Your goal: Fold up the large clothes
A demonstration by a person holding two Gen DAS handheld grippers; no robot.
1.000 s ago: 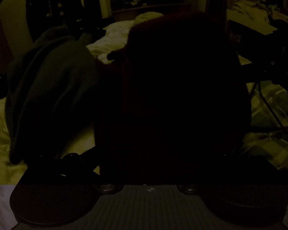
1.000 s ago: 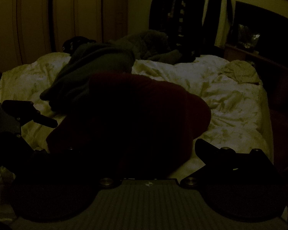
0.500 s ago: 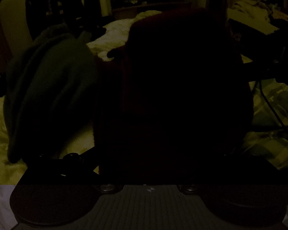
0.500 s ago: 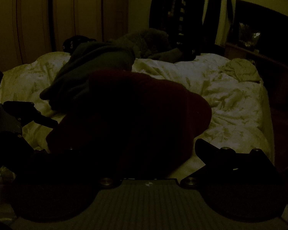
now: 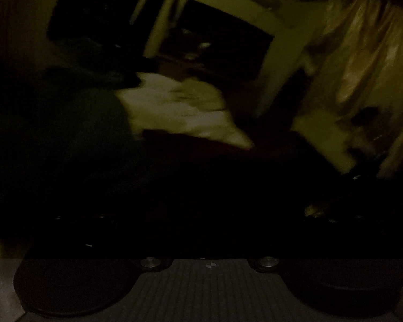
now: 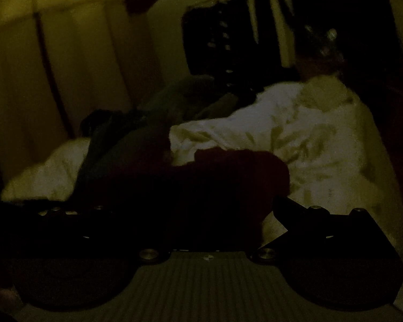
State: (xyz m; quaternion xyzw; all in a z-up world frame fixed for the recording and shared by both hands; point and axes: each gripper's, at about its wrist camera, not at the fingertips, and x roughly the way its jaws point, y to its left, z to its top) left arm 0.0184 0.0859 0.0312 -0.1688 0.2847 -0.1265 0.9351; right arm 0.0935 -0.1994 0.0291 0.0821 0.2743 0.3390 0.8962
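The room is very dim. A dark red garment (image 6: 228, 177) lies bunched on the bed right in front of my right gripper (image 6: 190, 209). It fills the gap between the jaws and hides the left finger, while the right finger (image 6: 290, 209) shows far out to the side. In the blurred left wrist view the same red garment (image 5: 201, 166) lies low across the frame over my left gripper (image 5: 209, 214). Only faint bolt glints, set wide apart, show there. A dark green garment (image 6: 126, 150) is heaped behind and to the left, also seen as the green garment (image 5: 67, 134).
A rumpled white quilt (image 6: 309, 139) covers the bed. Hanging clothes on a rack (image 6: 223, 40) stand at the back, with wardrobe doors (image 6: 67, 67) on the left. Pale curtains (image 5: 362, 67) hang at the right of the left wrist view.
My left gripper has swung sharply, so its view is blurred and tilted up. The red garment, which towered in front of it, now sits low. The right view has shifted and blurred too.
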